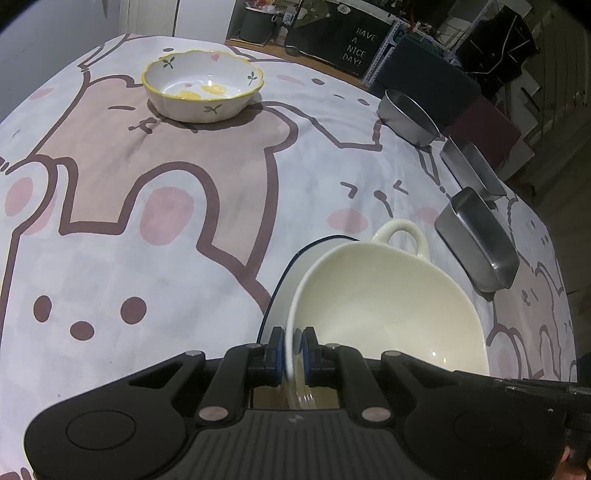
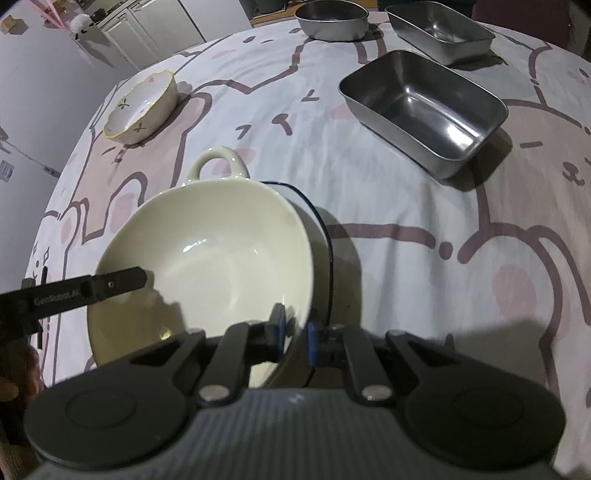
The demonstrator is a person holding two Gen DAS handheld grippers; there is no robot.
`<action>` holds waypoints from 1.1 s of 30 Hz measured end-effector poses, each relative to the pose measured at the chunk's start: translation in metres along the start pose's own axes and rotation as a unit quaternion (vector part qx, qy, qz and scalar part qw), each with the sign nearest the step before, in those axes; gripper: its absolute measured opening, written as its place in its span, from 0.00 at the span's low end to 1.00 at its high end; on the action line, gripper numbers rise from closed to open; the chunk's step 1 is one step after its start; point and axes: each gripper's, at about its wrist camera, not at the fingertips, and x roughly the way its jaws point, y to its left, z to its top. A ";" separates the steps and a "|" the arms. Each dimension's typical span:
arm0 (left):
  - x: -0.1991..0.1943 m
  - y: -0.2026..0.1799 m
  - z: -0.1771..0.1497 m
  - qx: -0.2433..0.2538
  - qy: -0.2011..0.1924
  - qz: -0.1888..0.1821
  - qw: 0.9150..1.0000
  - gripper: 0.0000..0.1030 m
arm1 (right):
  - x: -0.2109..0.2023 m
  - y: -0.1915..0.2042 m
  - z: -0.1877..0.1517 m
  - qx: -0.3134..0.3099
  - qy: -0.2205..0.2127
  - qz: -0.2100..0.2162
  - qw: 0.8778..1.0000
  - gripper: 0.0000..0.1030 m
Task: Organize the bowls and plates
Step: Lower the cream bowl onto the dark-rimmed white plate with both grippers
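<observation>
A cream bowl with a loop handle [image 1: 388, 306] [image 2: 207, 251] rests over a white plate with a dark blue rim [image 1: 295, 266] [image 2: 325, 236]. My left gripper [image 1: 294, 349] is shut on the bowl's near left rim. My right gripper [image 2: 295, 328] is shut on the bowl's right rim; the left gripper's finger [image 2: 110, 284] shows at the bowl's left side. A white bowl with yellow rim and leaf pattern [image 1: 203, 86] [image 2: 142, 107] stands far off on the cartoon-bear tablecloth [image 1: 147, 221] [image 2: 406, 229].
Two rectangular steel trays [image 1: 480, 240] [image 2: 424, 110], [image 1: 472, 166] [image 2: 439, 29] and a round steel bowl [image 1: 406, 116] [image 2: 332, 18] stand along the table's right and far side. Shelves and a "Have a nice day" board [image 1: 358, 48] lie beyond the table edge.
</observation>
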 end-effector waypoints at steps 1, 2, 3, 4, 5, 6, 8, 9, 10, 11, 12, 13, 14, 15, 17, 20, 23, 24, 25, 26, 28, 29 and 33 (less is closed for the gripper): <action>0.000 0.000 0.000 0.000 0.000 0.000 1.000 0.10 | 0.000 0.000 0.000 0.000 0.001 0.000 1.000 0.14; 0.000 0.000 0.000 0.000 0.000 0.000 1.000 0.10 | -0.001 -0.001 0.000 0.000 0.001 0.000 1.000 0.14; 0.000 0.000 0.000 -0.001 0.001 0.000 1.000 0.11 | -0.001 0.000 0.000 0.000 0.002 0.000 1.000 0.14; 0.001 0.001 0.000 -0.001 0.002 -0.001 1.000 0.11 | -0.001 0.000 0.000 0.001 0.004 0.001 1.000 0.14; 0.001 0.001 0.000 -0.002 0.003 -0.001 1.000 0.11 | -0.001 -0.001 0.001 0.002 0.006 0.001 1.000 0.14; 0.002 0.002 0.000 -0.002 0.004 -0.001 1.000 0.11 | -0.001 -0.001 0.001 0.003 0.009 0.002 1.000 0.14; 0.003 0.003 0.000 -0.003 0.005 -0.002 1.000 0.11 | 0.000 -0.001 0.002 0.005 0.015 0.003 1.000 0.13; 0.003 0.003 0.000 -0.005 0.005 -0.002 1.000 0.11 | 0.000 0.000 0.002 0.005 0.017 0.004 1.000 0.13; 0.003 0.004 0.000 -0.006 0.005 -0.003 1.000 0.11 | 0.000 0.000 0.002 0.007 0.019 0.005 1.000 0.13; 0.003 0.003 0.000 -0.006 0.005 -0.003 1.000 0.11 | 0.000 0.000 0.002 0.008 0.021 0.006 1.000 0.13; 0.002 0.003 0.000 -0.004 0.005 -0.002 1.000 0.11 | 0.001 0.000 0.002 0.009 0.022 0.007 1.000 0.13; 0.002 0.004 0.000 -0.003 0.005 -0.002 1.000 0.11 | 0.001 -0.001 0.002 0.010 0.024 0.008 1.000 0.13; 0.003 0.003 0.000 -0.002 0.005 -0.001 1.000 0.11 | 0.001 -0.001 0.002 0.012 0.024 0.009 1.000 0.13; 0.003 0.003 0.000 -0.001 0.005 -0.002 1.000 0.11 | 0.002 -0.001 0.002 0.013 0.025 0.011 1.000 0.13; 0.003 0.004 0.000 -0.002 0.005 -0.003 1.000 0.12 | 0.002 -0.002 0.003 0.017 0.027 0.014 0.999 0.13; 0.004 0.002 0.001 0.000 0.006 -0.002 1.000 0.12 | 0.002 -0.007 0.003 0.033 0.031 0.021 0.999 0.13; 0.005 0.002 0.000 0.000 0.007 -0.002 1.000 0.12 | 0.002 -0.013 0.005 0.046 0.035 0.028 0.998 0.13; 0.005 0.002 0.000 0.001 0.006 -0.002 1.000 0.12 | 0.002 -0.014 0.005 0.048 0.036 0.030 0.998 0.13; 0.005 0.002 0.000 0.001 0.006 -0.002 1.000 0.12 | 0.001 -0.014 0.005 0.050 0.036 0.031 0.998 0.13; 0.005 0.002 0.000 0.001 0.006 -0.002 1.000 0.12 | 0.001 -0.015 0.005 0.054 0.038 0.033 0.997 0.13; 0.005 0.002 0.000 0.001 0.006 -0.002 1.000 0.12 | 0.000 -0.017 0.005 0.063 0.041 0.037 0.996 0.13; 0.005 0.002 0.001 0.001 0.006 -0.002 1.000 0.12 | 0.000 -0.018 0.006 0.068 0.043 0.039 0.996 0.13; 0.005 0.002 0.001 0.002 0.006 -0.002 1.000 0.12 | -0.002 -0.019 0.007 0.076 0.044 0.041 0.995 0.14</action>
